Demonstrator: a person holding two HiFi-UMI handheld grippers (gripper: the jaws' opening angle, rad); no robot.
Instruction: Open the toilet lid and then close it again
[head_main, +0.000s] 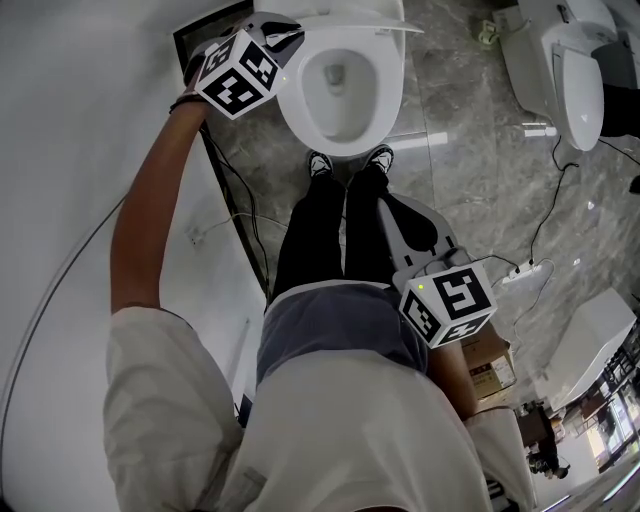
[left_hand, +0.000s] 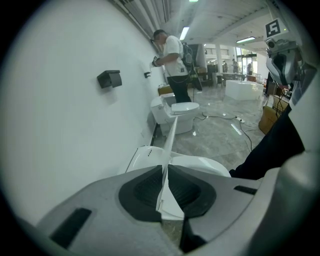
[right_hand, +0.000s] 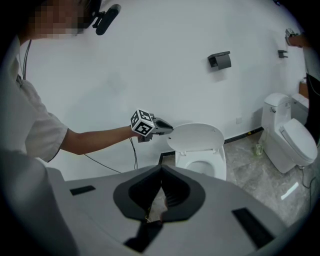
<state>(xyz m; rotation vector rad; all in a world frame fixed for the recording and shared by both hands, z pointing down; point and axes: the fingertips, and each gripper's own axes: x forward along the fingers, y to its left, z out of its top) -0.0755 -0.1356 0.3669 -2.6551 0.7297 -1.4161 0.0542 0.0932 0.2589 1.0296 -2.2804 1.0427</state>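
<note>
- Grip first: left gripper (left_hand: 165, 187) is clamped on the thin side edge of the toilet lid (left_hand: 171, 134), the dark pads pressing both faces of the white plastic.
- Seen from the right gripper view, the lid (right_hand: 196, 137) stands raised over the open toilet bowl (right_hand: 202, 167), leaning back toward the white wall (right_hand: 150, 60).
- The lid looks at or near the top of its swing, so the step in hand is probably the turn-around between opening and closing.
- Done well, the hand would follow the arc around the hinge at the back of the bowl instead of pulling straight. The pads would stay square on the rim so the thin edge does not twist out.
- Lowering would call for a slow, held descent onto the seat (head_main: 340, 90); letting go early risks a slam.
- The left arm (right_hand: 95, 140) is stretched out almost straight from a short white sleeve, with the left gripper (head_main: 285, 35) tilted down onto the lid's rim close beside the wall.
- Right gripper (right_hand: 161, 187) hangs idle by the person's hip, jaw tips together with nothing between them, pointing down and forward at the scene.
- In the head view the right gripper (head_main: 392, 208) sits well apart from the bowl, and the person's shoes (head_main: 320, 162) stand at its front rim.
</note>
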